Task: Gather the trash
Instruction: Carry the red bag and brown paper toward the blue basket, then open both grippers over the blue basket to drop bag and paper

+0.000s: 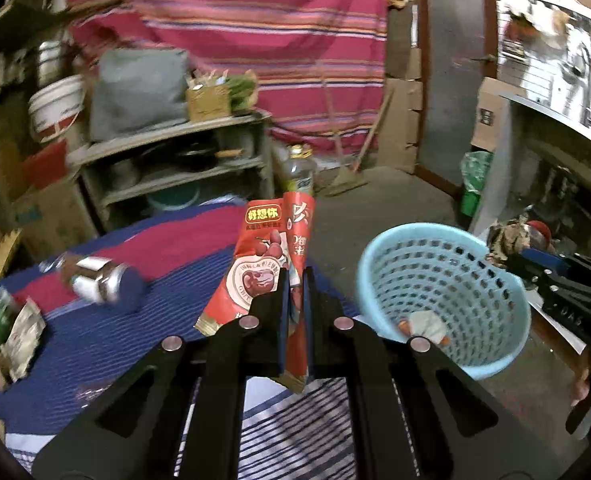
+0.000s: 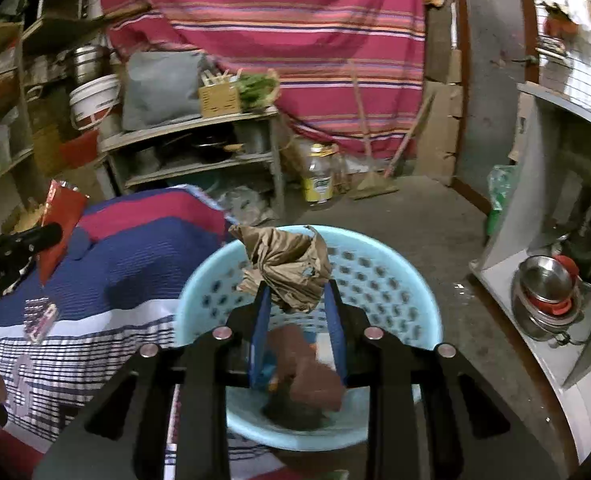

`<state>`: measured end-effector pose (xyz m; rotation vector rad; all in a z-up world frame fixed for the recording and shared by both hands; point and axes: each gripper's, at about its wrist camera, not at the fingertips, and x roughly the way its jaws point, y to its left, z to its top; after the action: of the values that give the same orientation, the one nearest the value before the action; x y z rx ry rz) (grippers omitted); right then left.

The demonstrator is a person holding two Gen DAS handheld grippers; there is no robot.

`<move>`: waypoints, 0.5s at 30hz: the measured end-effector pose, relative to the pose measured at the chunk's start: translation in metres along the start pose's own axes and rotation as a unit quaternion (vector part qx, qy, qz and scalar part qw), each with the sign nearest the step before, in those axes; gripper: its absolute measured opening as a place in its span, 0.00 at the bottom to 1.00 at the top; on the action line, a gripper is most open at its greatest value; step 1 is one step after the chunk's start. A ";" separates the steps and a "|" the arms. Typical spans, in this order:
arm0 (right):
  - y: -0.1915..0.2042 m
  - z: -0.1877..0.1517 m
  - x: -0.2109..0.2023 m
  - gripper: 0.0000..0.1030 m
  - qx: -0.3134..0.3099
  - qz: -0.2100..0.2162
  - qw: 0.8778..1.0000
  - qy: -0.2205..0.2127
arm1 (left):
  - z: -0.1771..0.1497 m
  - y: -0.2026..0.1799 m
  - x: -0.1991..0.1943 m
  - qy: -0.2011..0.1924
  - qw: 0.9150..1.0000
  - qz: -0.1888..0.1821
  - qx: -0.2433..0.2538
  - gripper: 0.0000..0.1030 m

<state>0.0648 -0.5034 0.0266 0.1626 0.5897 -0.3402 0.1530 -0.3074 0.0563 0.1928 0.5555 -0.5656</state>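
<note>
My left gripper [image 1: 294, 276] is shut on a red snack wrapper [image 1: 261, 256], which stands up between its fingers above the striped blue and red bedcover [image 1: 175, 264]. To its right stands the light blue mesh basket [image 1: 443, 300] with a few scraps at its bottom. My right gripper [image 2: 297, 288] is shut on a crumpled brown paper wad [image 2: 289, 268] and hangs directly over the basket [image 2: 395, 280]. In the left wrist view the right gripper [image 1: 507, 258] shows at the basket's far right rim with the brown paper [image 1: 507, 236] in it.
A shiny can [image 1: 99, 280] and several crumpled wrappers [image 1: 11, 328] lie on the bedcover at left. Behind stand a grey shelf unit [image 1: 175, 160] with pans, a plastic oil bottle [image 1: 299, 172], a broom [image 1: 347, 176] and a striped hanging cloth [image 1: 255, 40]. A metal pot [image 2: 543, 292] sits low right.
</note>
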 end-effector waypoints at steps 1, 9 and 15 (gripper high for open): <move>-0.003 -0.001 0.000 0.27 0.000 -0.003 1.000 -0.003 | 0.001 -0.005 0.001 -0.003 1.000 -0.004 0.002 0.05; -0.022 -0.013 0.012 0.27 0.010 -0.012 1.000 -0.006 | -0.001 -0.065 0.015 -0.022 0.999 -0.032 0.019 0.05; -0.034 -0.022 0.031 0.27 0.020 -0.015 1.000 0.009 | -0.011 -0.081 0.033 -0.018 0.998 -0.063 0.002 0.05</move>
<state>0.0649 -0.5375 -0.0109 0.1955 0.6035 -0.3796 0.1260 -0.3865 0.0276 0.1509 0.5340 -0.6910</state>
